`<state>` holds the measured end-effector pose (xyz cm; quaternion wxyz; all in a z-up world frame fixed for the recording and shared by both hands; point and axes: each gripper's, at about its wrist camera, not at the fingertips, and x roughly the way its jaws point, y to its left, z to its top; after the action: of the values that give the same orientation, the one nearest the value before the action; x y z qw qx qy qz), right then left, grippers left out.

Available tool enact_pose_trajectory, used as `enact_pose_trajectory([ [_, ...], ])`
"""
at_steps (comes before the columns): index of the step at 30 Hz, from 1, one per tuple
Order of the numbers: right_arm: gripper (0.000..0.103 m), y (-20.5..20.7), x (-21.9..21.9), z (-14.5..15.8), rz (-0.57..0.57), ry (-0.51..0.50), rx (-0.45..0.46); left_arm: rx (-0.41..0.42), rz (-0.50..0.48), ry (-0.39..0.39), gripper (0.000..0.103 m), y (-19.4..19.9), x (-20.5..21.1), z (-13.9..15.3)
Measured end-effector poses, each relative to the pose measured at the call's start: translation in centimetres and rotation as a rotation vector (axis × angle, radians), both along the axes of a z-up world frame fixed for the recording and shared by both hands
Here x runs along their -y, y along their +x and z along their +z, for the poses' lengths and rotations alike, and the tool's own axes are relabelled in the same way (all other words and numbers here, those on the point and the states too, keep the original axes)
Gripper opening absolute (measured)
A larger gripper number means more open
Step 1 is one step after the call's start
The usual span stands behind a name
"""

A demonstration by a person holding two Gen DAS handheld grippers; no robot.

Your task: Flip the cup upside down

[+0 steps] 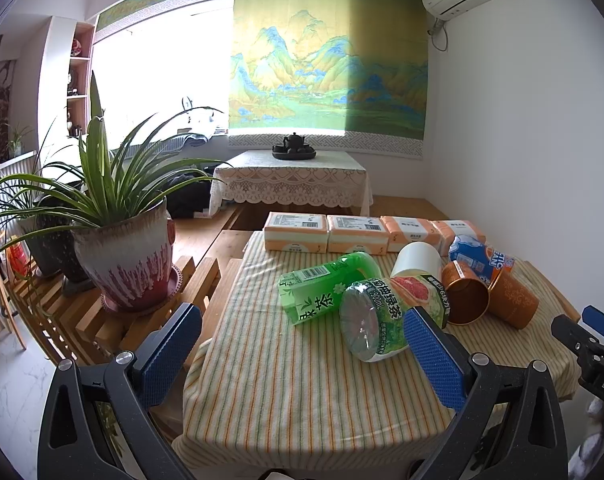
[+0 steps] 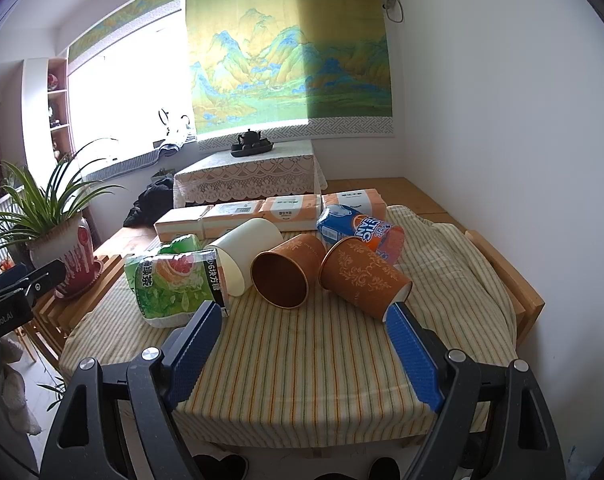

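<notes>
A small table with a striped cloth (image 2: 302, 360) is sitting in a bright room. Lots of things are lying on their sides on it.

The left gripper (image 1: 302, 344) is hanging over the near left part of the table. Its blue pads (image 1: 433, 360) are standing wide apart and are holding nothing. The right gripper (image 2: 305, 344) is hanging over the near edge too. Its two blue fingers are also spread wide and are gripping nothing.

Two orange cups are lying tipped over in the middle of the table. The left orange cup (image 2: 288, 270) is showing its dark open mouth toward the near side. The right orange cup (image 2: 361, 276) is lying just beside it, touching it, with its bottom end pointing near and right, close to the right gripper's right pad. A white cup (image 2: 248, 248) is lying on its side to the left of the orange cups.

A green tea bottle (image 2: 174, 284) is lying at the left, touching the white cup. In the left view, another green bottle (image 1: 325, 284) is lying behind it. A blue and orange bottle (image 2: 361, 230) is lying at the far right. Four tissue packs (image 2: 262, 212) are sitting in a row along the far edge. A potted plant (image 1: 122, 240) is standing on a wooden rack to the left of the table.
</notes>
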<state>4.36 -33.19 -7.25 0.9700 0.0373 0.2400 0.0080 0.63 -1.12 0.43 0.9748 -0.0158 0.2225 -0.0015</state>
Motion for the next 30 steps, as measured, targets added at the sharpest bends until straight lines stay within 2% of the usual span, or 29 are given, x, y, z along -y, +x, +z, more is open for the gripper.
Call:
enact_pose_trajectory([
  [30, 0.081, 0.41, 0.04, -0.14, -0.003, 0.006, -0.009, -0.013, -0.006, -0.003, 0.102, 0.49, 0.06, -0.46],
])
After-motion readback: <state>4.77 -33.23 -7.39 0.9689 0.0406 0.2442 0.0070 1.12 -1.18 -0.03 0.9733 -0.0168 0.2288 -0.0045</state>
